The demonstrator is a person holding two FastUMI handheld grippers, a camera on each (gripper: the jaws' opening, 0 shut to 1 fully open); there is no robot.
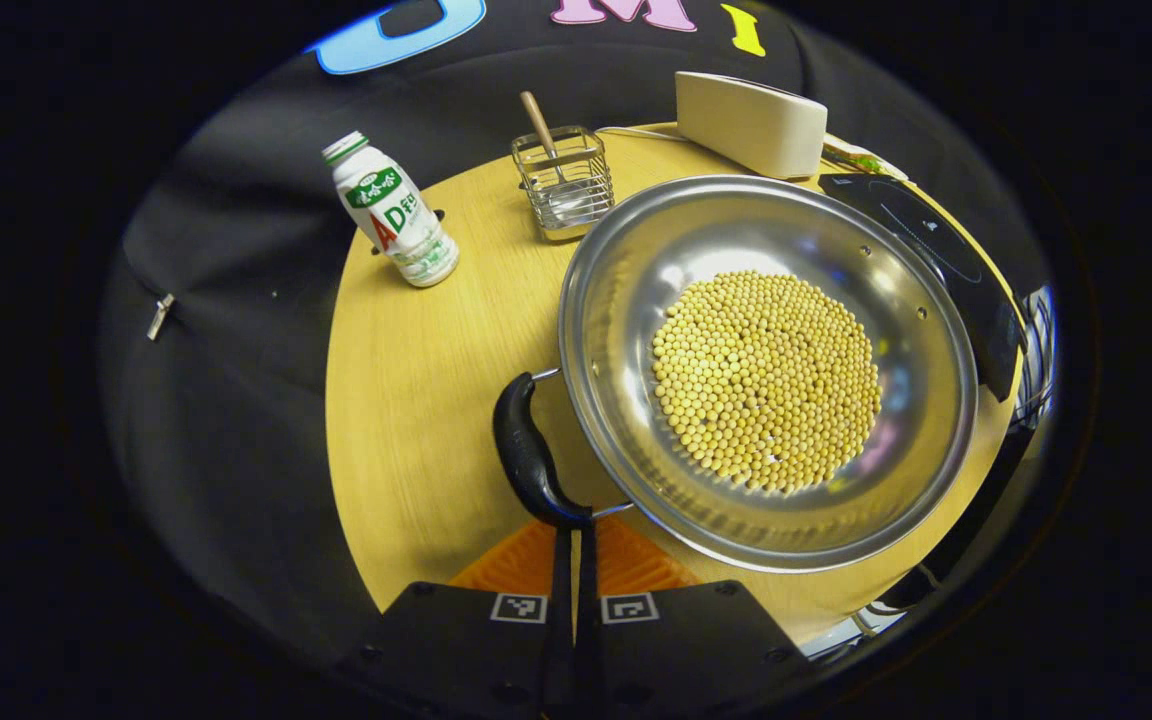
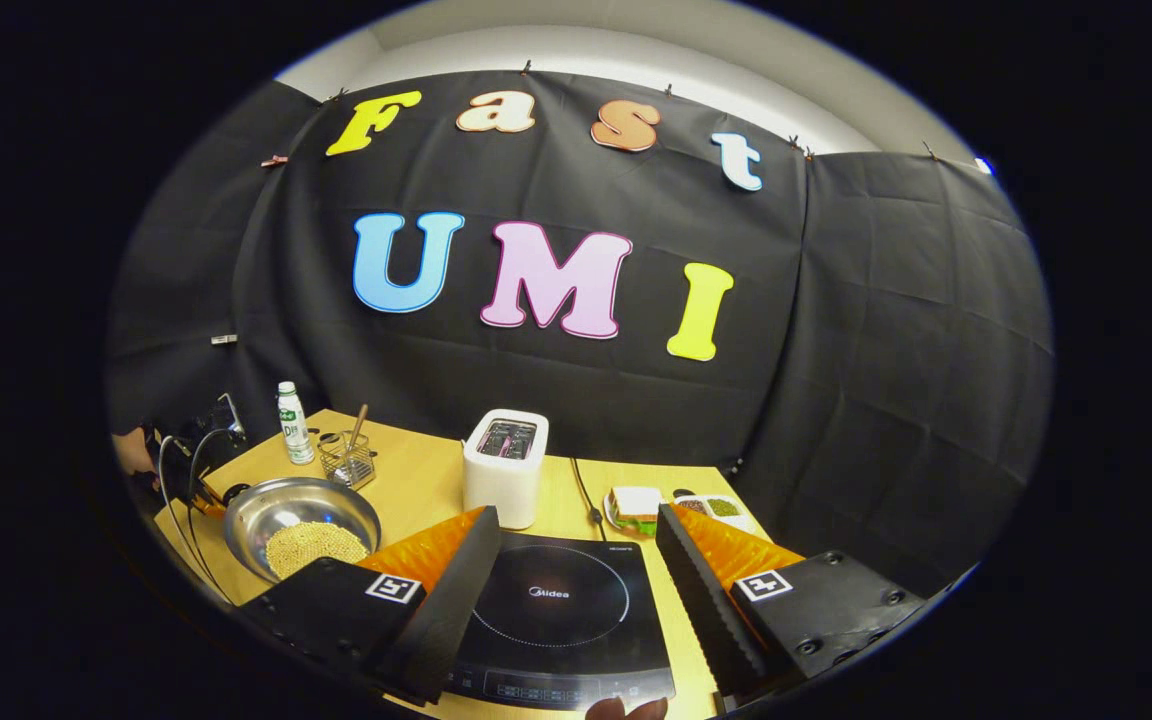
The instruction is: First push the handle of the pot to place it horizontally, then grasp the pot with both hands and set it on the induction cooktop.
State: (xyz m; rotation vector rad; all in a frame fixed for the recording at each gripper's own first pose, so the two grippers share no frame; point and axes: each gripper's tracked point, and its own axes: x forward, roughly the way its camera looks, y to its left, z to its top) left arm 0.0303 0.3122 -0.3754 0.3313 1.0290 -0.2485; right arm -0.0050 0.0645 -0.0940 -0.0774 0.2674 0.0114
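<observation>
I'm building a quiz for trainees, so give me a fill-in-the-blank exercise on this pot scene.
1. The pot holds a layer of small yellow ____.
2. The left gripper has its fingers ____ together against the pot's black handle.
3. The right gripper stands ____ above the black induction cooktop.
4. The white toaster stands ____ the cooktop on the table.

Missing words: beans; closed; open; behind
</observation>
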